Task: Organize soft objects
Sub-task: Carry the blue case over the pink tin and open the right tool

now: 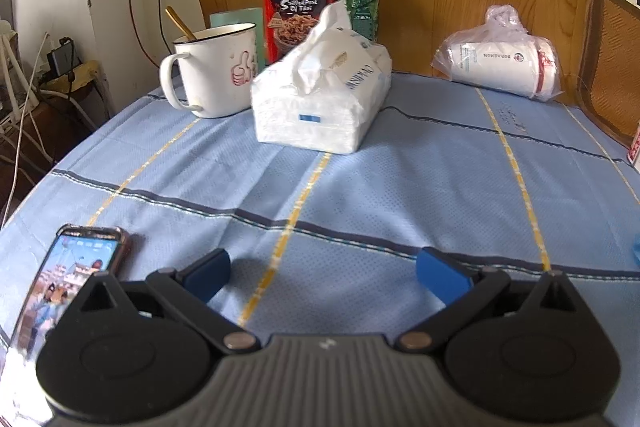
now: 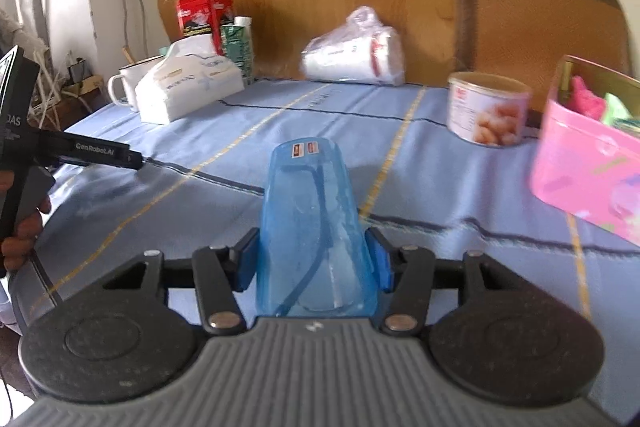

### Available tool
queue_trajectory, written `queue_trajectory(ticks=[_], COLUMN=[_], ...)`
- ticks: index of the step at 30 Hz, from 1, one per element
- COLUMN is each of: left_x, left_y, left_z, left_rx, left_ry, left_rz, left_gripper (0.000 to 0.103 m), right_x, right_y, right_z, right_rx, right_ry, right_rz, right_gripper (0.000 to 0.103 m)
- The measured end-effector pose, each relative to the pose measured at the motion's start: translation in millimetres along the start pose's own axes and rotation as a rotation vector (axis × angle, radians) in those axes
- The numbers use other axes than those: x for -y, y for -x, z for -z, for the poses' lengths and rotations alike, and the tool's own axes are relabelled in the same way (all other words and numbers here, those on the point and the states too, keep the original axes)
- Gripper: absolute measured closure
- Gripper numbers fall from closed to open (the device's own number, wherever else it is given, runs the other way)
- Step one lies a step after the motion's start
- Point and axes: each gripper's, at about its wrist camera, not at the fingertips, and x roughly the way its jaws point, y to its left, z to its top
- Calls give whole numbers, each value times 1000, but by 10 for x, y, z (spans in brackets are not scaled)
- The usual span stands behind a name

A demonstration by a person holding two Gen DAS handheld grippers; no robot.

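Two tongs are at work; the right tongs [image 2: 314,263] are clamped on a translucent blue plastic cup [image 2: 314,227], its base pointing away from the camera and its rim back toward the hinge, held by the pads on either flank; the left tongs [image 1: 322,277] stand spread wide with nothing between them, low over the blue striped cloth [image 1: 360,187] on the counter.

Ahead and right of the right tongs sits a pink bin [image 2: 588,167] with pink and green soft things inside, probably the goal; between the two is a can [image 2: 486,109]. Ahead of the left tongs lies the tissue pack [image 1: 320,95], with a white mug [image 1: 212,75] just left of it and a bagged white roll [image 1: 500,67] far right; a phone [image 1: 76,279] lies close by the left finger.

The risks, as I judge them: the cup is thin and tapered, so a hard squeeze may buckle it or let it squirt forward; a swing toward the bin could clip the can; the left tongs, reaching for the tissues, might nudge the mug or the phone.
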Motion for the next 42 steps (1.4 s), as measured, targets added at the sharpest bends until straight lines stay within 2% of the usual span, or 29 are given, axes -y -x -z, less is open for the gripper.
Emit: queue_trajectory(ticks=[4,7,11,14,17,20,23,26,29,30,31,32,33,37,42], left_x=[267,616,1132,1451,1665,1794,1964,2116,2220,2257,2291,2315,2352,2459,2673], left_y=[39,100,238,336,394,447,465,477,421,398,396,412,429,558,784], left_z=[8,18,44,30,29,29,66,115,92,91,104,113,111,-19,-364], left_rx=[-10,-24,-55,-106,-168,-206,-235,-227,-233,-243,-250,-249,-253,-200,-112], left_ry=[-34,-92,-167,-181,-166,-163,-195,-243,-259,-258,-254,-256,-263,-283,-294], left_rz=[52,140,352,526,668,754,787,770,785,797,807,818,836,837,885], left_gripper=[0,1,1,2,6,10,12,11,9,9,10,19,19,20,20], right_x=[202,364,475,538,599,634,648,685,710,705,692,679,666,678,800], right_y=[211,370,561,666,760,865,918,911,931,931,936,945,950,988,1167], right_z=[115,201,328,404,463,533,610,654,678,682,687,694,696,670,466], right_rx=[18,23,38,49,57,74,80,72,86,88,91,97,103,150,274], right_ry=[-21,-66,-87,-93,-97,-88,-66,-55,-47,-39,-27,-12,-6,-11,-23], right_rz=[73,99,123,149,161,159,153,143,141,140,141,134,137,162,194], right_gripper=[45,45,44,37,33,31,29,28,29,32,42,43,43,43,43])
